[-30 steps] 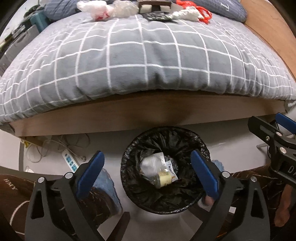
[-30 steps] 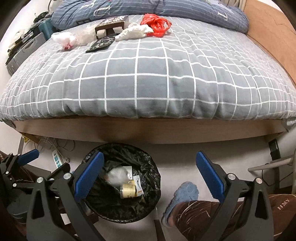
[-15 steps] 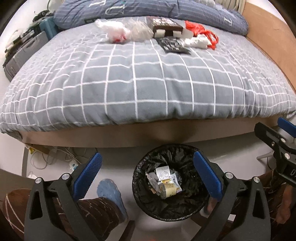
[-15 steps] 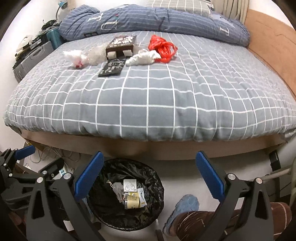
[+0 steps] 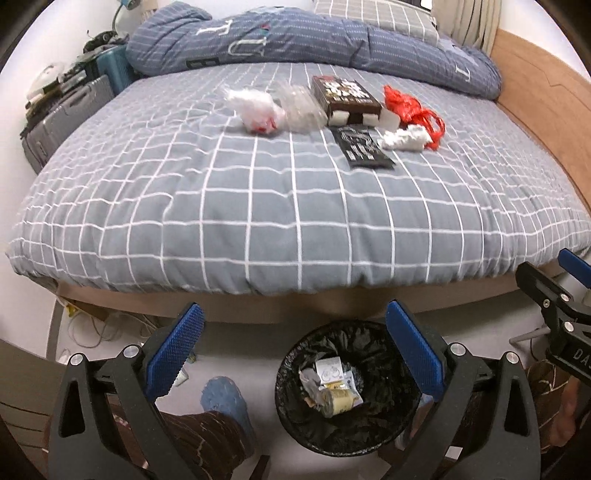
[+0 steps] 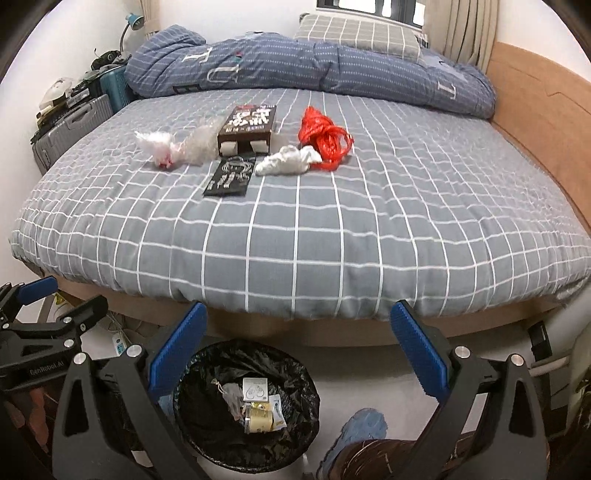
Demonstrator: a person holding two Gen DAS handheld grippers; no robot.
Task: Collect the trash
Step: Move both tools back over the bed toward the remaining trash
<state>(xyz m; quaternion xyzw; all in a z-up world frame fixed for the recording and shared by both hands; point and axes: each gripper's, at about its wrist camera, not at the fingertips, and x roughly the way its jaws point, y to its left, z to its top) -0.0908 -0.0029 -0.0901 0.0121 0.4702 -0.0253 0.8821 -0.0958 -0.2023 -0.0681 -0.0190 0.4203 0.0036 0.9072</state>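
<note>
Trash lies at the far middle of the grey checked bed: a white bag with red, a clear plastic wrapper, a dark box, a black flat packet, a white crumpled tissue and a red plastic bag. The same items show in the right wrist view: box, red bag, tissue, packet. A black-lined bin holding some trash stands on the floor by the bed. My left gripper and right gripper are open, empty, above the bin.
A rolled blue duvet and a pillow lie at the head of the bed. Suitcases stand at the left. A wooden bed frame runs along the right. My slippered foot and a power strip are on the floor.
Both grippers have risen and tilted up from over the bin, so the bed top and its trash now fill the views. Both stay open and empty.
</note>
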